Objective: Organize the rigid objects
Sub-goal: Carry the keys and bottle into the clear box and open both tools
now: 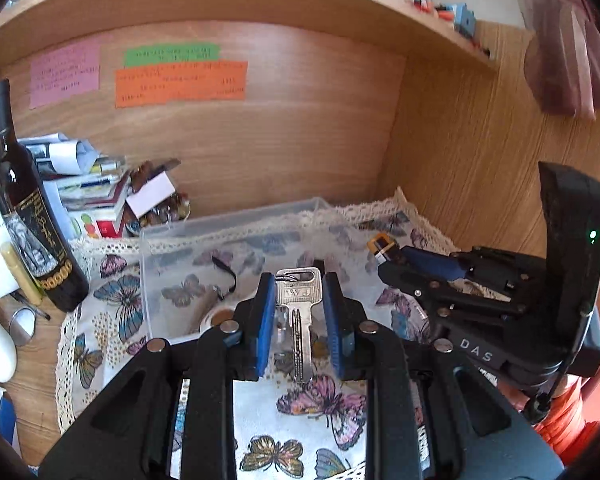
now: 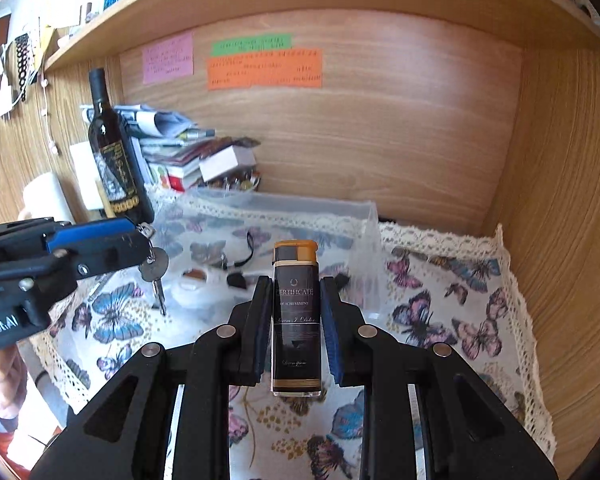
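Observation:
My left gripper (image 1: 299,280) is shut on a silver key (image 1: 299,300) stamped WJ, held above the butterfly cloth in front of a clear plastic box (image 1: 172,236). From the right wrist view the same gripper (image 2: 138,246) shows at left with the keys (image 2: 155,270) hanging from it. My right gripper (image 2: 296,284) is shut on a black lighter (image 2: 296,316) with a gold cap, held upright near the box (image 2: 364,216). In the left wrist view the right gripper (image 1: 388,254) shows at right with the lighter's cap (image 1: 380,245). Small items lie inside the box.
A dark wine bottle (image 1: 24,216) stands at left by a pile of papers and books (image 1: 96,184). The butterfly cloth (image 2: 452,304) covers the desk. Wooden walls close the back and right, with a shelf above. Coloured notes (image 2: 264,68) are stuck on the back wall.

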`<state>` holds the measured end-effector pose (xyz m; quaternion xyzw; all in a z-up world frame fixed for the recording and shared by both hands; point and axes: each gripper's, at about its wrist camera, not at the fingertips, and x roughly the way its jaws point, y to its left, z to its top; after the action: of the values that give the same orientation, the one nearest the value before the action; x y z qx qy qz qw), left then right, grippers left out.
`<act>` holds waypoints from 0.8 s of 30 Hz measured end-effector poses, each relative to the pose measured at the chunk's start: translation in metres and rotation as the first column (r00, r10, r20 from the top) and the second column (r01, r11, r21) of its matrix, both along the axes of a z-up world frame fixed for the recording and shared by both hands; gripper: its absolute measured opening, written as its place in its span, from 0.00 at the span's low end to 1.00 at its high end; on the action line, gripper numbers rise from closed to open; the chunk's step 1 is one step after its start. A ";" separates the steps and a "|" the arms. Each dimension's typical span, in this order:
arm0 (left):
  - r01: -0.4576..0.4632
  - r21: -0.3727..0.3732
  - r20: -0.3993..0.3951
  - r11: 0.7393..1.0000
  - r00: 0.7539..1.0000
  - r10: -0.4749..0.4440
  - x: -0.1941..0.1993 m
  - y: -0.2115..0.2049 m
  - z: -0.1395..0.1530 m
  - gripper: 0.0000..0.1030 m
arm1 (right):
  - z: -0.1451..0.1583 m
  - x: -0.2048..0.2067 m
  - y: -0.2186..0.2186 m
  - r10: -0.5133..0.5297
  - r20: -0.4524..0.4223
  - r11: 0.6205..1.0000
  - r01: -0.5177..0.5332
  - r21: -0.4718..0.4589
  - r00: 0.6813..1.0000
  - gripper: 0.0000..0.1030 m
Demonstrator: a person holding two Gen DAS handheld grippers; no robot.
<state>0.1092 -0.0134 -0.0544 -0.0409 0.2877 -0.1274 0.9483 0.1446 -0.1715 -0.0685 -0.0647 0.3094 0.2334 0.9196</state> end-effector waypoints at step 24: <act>-0.073 -0.031 -0.142 0.997 0.988 0.068 0.087 0.031 -0.038 0.23 | -0.027 0.083 0.024 -0.039 -0.079 0.997 0.034 -0.064 0.996 0.21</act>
<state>0.1965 0.0175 -0.0920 -0.0769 0.3498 -0.0958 0.9287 0.2276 -0.1472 -0.0951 -0.0783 0.3543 0.2090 0.9081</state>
